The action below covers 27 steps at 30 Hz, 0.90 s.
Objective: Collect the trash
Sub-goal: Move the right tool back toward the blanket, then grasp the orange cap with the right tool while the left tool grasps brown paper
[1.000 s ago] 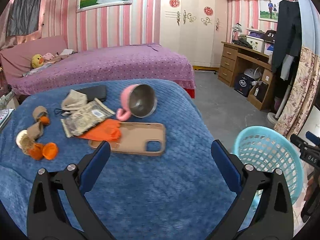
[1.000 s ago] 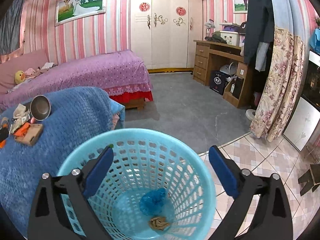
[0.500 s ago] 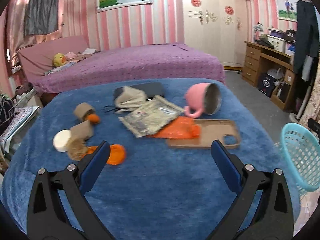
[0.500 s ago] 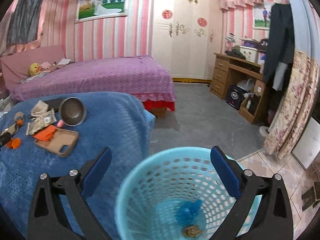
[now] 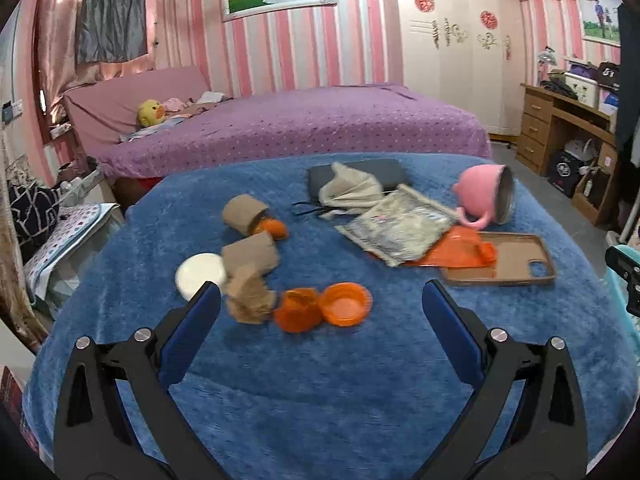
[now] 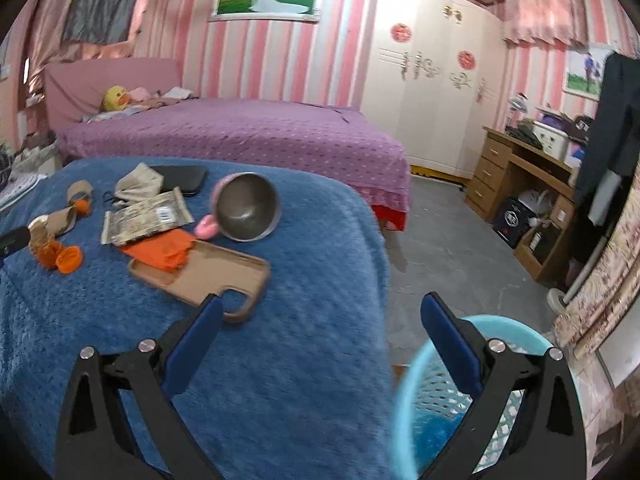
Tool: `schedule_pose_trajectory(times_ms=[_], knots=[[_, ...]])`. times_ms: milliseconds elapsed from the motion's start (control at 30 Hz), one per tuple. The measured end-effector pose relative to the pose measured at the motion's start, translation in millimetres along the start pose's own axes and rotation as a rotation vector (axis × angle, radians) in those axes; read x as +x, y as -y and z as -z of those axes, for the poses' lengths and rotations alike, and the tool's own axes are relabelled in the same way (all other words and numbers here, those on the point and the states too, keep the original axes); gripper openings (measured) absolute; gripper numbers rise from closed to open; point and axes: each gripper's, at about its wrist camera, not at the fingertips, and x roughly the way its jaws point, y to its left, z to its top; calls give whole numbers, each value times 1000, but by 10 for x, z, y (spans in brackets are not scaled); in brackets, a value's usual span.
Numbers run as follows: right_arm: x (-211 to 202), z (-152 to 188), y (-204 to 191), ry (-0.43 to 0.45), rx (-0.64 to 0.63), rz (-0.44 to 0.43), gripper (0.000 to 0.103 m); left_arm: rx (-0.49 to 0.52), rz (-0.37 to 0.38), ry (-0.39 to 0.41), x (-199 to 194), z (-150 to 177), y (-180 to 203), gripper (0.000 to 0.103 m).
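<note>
I hold two grippers over a surface covered by a blue blanket [image 5: 320, 380], which looks like a bed or a draped counter. Both grippers are spread wide and hold nothing.

The left gripper [image 5: 320, 300] faces the clutter. Straight ahead of it, just past the gap between its blue fingers, lies an orange plastic cup [image 5: 298, 310] on its side, with an orange lid [image 5: 346, 303] touching it on the right. Just left of these, close to my left finger, sits a crumpled brown paper wad [image 5: 250, 300]. Behind that wad are a white round disc [image 5: 201, 275] and two cardboard tubes [image 5: 244, 212], one with an orange piece at its mouth. Further ahead and to the right lie a clear plastic wrapper [image 5: 400, 228], an orange bag [image 5: 464, 248], a tan phone case [image 5: 516, 260] and a tipped pink mug [image 5: 484, 196].

The right gripper [image 6: 320, 320] hangs at the blanket's edge. The blue mesh waste basket [image 6: 416, 404] stands on the floor below and to its right, partly behind its right finger, with something blue inside. The phone case's corner lies just beyond its left finger.

My judgement: the left gripper is the nearer one for the next piece of trash. The orange cup lies dead ahead, its long axis running roughly across the gap, so a short forward and downward reach should bracket it. The basket is well off to the right of that gripper.
</note>
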Motion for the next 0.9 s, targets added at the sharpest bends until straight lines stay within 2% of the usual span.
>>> schedule_pose_trajectory(times_ms=[200, 633, 900], knots=[[17, -37, -268, 13, -45, -10, 97, -49, -12, -26, 113, -3, -305, 97], [192, -26, -344, -42, 32, -53, 97, -86, -73, -63, 250, 118, -833, 97], [284, -5, -321, -65, 81, -34, 97, -123, -66, -89, 380, 166, -998, 97]])
